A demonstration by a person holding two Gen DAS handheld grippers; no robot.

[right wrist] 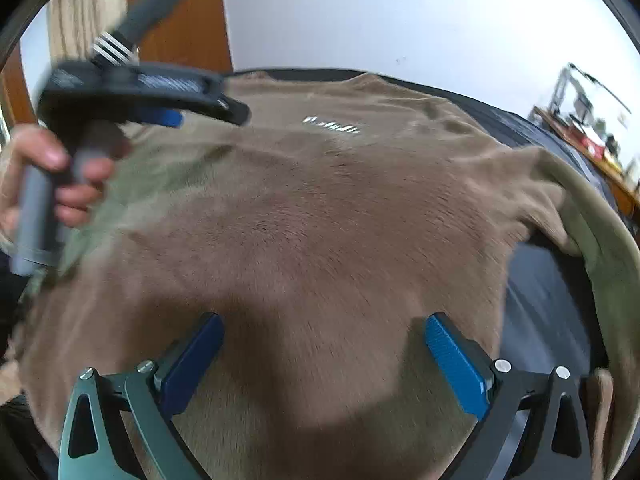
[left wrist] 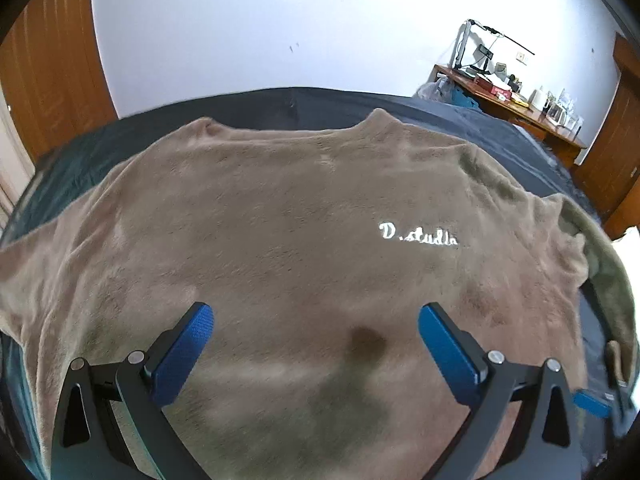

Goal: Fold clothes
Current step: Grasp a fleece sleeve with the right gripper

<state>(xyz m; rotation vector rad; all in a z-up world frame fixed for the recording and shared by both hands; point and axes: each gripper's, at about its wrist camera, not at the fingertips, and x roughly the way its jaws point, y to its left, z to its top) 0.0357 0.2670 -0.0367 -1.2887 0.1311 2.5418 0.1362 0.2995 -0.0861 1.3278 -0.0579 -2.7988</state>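
Blue-padded, your left gripper (left wrist: 316, 316) and right gripper (right wrist: 324, 326) both hang spread wide, pinching nothing, over the brown fleece sweatshirt (left wrist: 280, 220). It lies flat, white lettering (left wrist: 418, 235) up, across the dark bedspread (left wrist: 500, 132), one sleeve (right wrist: 592, 216) trailing toward the bed's right edge.

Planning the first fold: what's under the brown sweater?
The brown sweater lies spread on a dark sheet, which shows past the collar and right sleeve. Whatever lies beneath its body is covered. Both grippers, left and right, are open above it.
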